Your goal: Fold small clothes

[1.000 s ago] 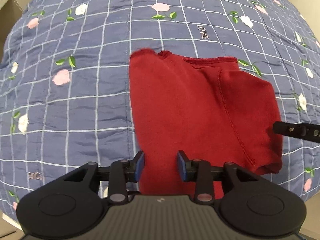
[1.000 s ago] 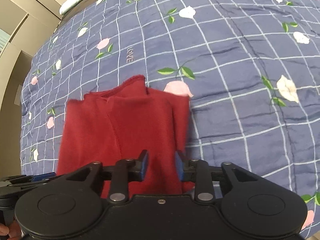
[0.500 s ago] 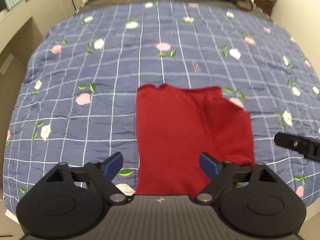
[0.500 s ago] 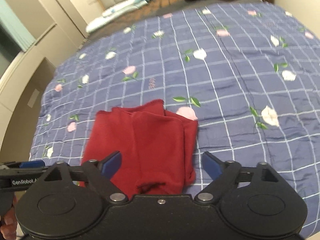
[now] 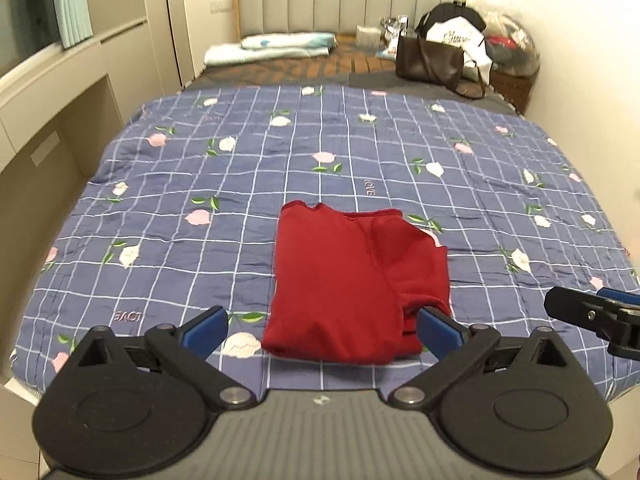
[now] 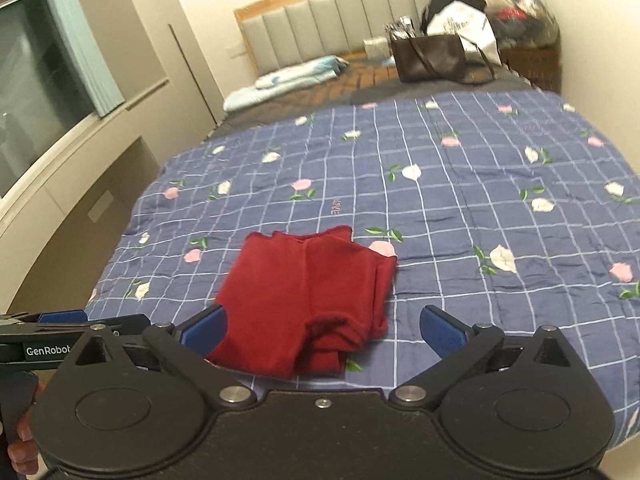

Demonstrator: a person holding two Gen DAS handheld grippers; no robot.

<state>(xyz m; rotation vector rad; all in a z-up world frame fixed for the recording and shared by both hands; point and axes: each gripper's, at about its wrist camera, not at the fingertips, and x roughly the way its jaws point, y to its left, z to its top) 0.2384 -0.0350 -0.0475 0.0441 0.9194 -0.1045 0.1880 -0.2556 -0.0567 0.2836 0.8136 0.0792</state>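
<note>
While its blue-padded jaws stand spread wide with nothing between them, the left gripper (image 5: 322, 330) hangs above the near edge of the bed, apart from the cloth. Beside it the right gripper (image 6: 322, 330) is likewise spread wide and empty. Just beyond both lies the red garment (image 5: 352, 284), folded into a rough rectangle, flat on the blue checked floral quilt (image 5: 240, 184) near its front edge. Farther back, a folded pale blue blanket (image 5: 276, 46) and a brown handbag (image 5: 430, 62) sit by the padded headboard (image 5: 348, 2).
</note>
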